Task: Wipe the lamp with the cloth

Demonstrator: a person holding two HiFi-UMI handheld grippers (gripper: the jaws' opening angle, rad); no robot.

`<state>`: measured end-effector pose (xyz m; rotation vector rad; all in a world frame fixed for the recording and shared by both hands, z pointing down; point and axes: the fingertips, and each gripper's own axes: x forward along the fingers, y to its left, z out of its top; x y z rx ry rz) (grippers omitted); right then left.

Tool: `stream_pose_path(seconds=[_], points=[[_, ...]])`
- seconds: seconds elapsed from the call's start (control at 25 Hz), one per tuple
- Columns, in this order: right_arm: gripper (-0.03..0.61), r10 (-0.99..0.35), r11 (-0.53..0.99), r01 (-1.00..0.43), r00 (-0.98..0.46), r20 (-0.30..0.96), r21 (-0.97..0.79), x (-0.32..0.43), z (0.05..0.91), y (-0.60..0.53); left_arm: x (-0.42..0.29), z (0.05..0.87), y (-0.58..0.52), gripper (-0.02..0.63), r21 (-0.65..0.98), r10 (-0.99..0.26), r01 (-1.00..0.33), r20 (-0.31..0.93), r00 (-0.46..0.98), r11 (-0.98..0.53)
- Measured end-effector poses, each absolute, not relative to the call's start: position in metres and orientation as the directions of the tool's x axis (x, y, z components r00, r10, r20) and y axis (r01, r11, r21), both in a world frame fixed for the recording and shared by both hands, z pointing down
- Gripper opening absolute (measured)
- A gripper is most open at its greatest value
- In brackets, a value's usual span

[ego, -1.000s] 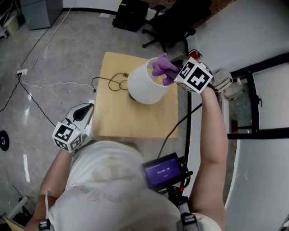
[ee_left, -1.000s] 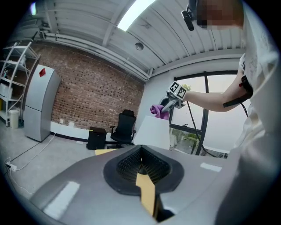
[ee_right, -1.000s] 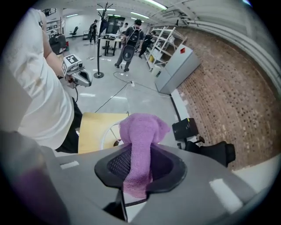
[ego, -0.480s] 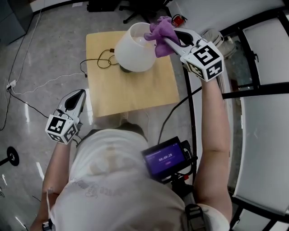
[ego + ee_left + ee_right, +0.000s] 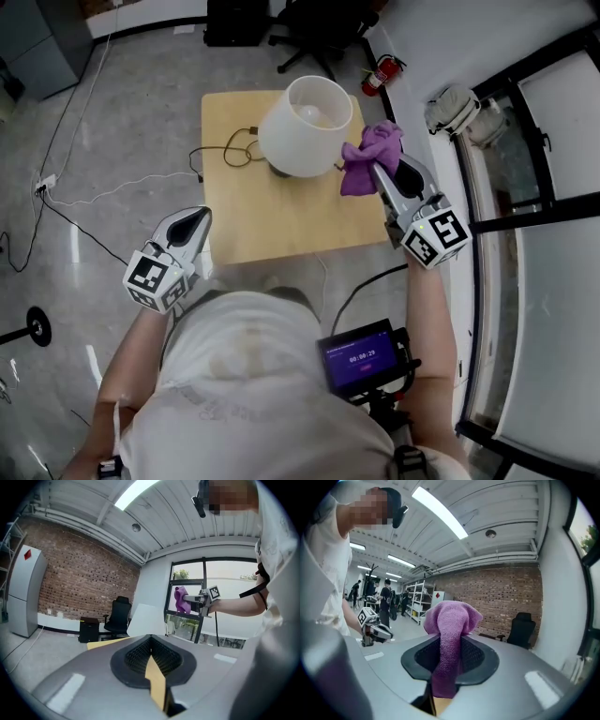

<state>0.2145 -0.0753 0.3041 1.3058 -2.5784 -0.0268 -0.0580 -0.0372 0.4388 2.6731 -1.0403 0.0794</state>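
A: Head view, entries?
B: White lamp with tapered fabric shade, at the far edge of the square pale wooden tabletop. Purple fleecy cloth, in the right gripper, over the tabletop's right edge, just beside the shade.
A: Left gripper view?
B: Left gripper: jaws together, nothing between.
A: Right gripper view?
B: Jaws clamped on the purple cloth, which bunches above them.
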Motion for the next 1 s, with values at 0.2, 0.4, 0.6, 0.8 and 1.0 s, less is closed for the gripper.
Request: stream_pose_path(seconds=[0.2, 0.4, 0.6, 0.8, 1.0], points=[[0.103, -0.797, 0.593, -0.805, -0.59, 0.13, -0.015, 0.225, 0.336, -0.045, -0.034, 0.431, -0.038, 0.002, 0.212, -0.673, -0.687, 0.143, 0.726, -0.695], [0.101, -0.787, 0.596, -0.791, -0.609, 0.097, -0.135, 0.235, 0.373, -0.023, 0.0, 0.427, -0.032, 0.002, 0.198, -0.668, -0.683, 0.147, 0.73, -0.703], [0.103, -0.77, 0.607, -0.774, -0.629, 0.11, -0.18, 0.247, 0.403, -0.006, 0.031, 0.426, -0.02, 0.002, 0.184, -0.663, -0.683, 0.163, 0.731, -0.707], [0.103, -0.752, 0.631, -0.752, -0.653, 0.086, -0.191, 0.255, 0.41, -0.002, 0.048, 0.426, -0.015, 0.002, 0.174, -0.67, -0.694, 0.178, 0.72, -0.699], [0.103, -0.738, 0.652, -0.733, -0.672, 0.058, -0.192, 0.263, 0.413, 0.002, 0.064, 0.429, -0.006, 0.002, 0.156, -0.677, -0.701, 0.184, 0.712, -0.695]])
